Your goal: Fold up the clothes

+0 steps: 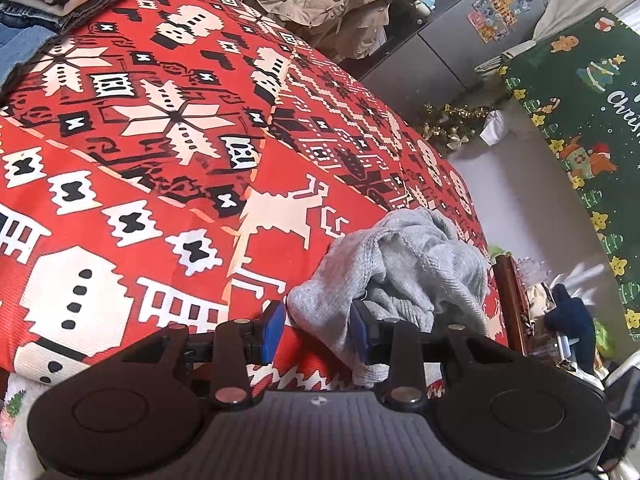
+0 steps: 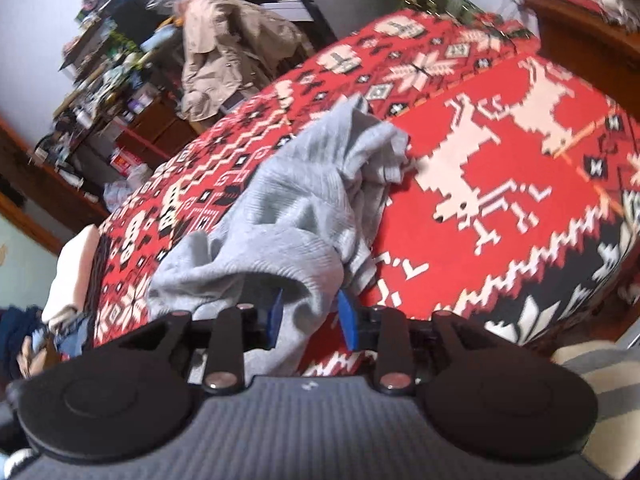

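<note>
In the left wrist view, the left gripper (image 1: 318, 330) had its blue fingers spread around a fold of the grey garment (image 1: 404, 272), crumpled at four o'clock on the red blanket (image 1: 152, 184). In the right wrist view, the right gripper (image 2: 310, 320), fingers likewise apart, straddled the garment's hem (image 2: 304, 312) at six o'clock.

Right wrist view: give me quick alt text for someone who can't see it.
A crumpled grey knit garment lies on a red, white and black patterned blanket, and the right gripper has a fold of it between its blue pads, which stand apart. Behind the bed, a beige jacket hangs beside cluttered shelves.
</note>
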Motion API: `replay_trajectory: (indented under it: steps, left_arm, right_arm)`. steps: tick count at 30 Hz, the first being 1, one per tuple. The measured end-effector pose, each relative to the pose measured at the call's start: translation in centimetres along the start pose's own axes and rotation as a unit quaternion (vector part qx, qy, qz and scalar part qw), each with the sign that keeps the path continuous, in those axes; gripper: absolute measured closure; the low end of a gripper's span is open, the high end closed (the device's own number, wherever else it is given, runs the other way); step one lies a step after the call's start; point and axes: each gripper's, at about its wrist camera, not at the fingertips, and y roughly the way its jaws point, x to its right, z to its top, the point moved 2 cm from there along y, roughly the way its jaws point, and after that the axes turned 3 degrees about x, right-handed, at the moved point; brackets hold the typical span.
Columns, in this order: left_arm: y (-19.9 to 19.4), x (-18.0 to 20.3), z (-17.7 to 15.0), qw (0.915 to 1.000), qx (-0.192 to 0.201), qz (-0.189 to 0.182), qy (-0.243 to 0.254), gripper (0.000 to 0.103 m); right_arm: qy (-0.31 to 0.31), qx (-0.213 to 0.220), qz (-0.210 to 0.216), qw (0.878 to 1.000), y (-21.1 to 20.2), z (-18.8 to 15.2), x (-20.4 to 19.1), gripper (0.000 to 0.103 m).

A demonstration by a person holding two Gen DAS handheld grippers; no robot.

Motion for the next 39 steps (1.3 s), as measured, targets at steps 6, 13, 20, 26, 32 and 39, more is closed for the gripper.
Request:
replay_trajectory:
  steps: [6,13,20,26,32,39]
  left_arm:
    - [-0.1,-0.1,0.5,1.0000,0.006,-0.002,0.000,0.065]
    - [-0.1,-1.0,0.9,0.9995,-0.009,-0.022,-0.022,0.065]
    - [0.6,2.1,-0.9,0.9972,-0.038,-0.032,0.056,0.066]
    - [2.2,2.8,-1.2,0.9974,-0.039,-0.024,0.056,0.067]
    - [2.1,3.5,0.0,0.9974,-0.010,-0.028,0.066,0.098]
    - [1.2,3.6,1.0,0.9978,0.005,-0.039,0.054,0.087]
  right_arm:
    - [-0.012,0.007,-0.039,0.999,0.9,0.0,0.1,0.096]
    - [-0.010,0.061,-0.064,0.996,-1.7,2.3,1.7,0.096]
    - [0.000,0.079,-0.076,0.994,-2.6,4.1,3.3,0.096]
    - [0.014,0.089,-0.081,0.993,-3.3,4.5,4.4,0.097]
    - [0.018,0.108,-0.087,0.990,-4.2,5.2,5.1,0.097]
    - [0.008,0.118,-0.093,0.989,-4.7,5.3,5.2,0.097]
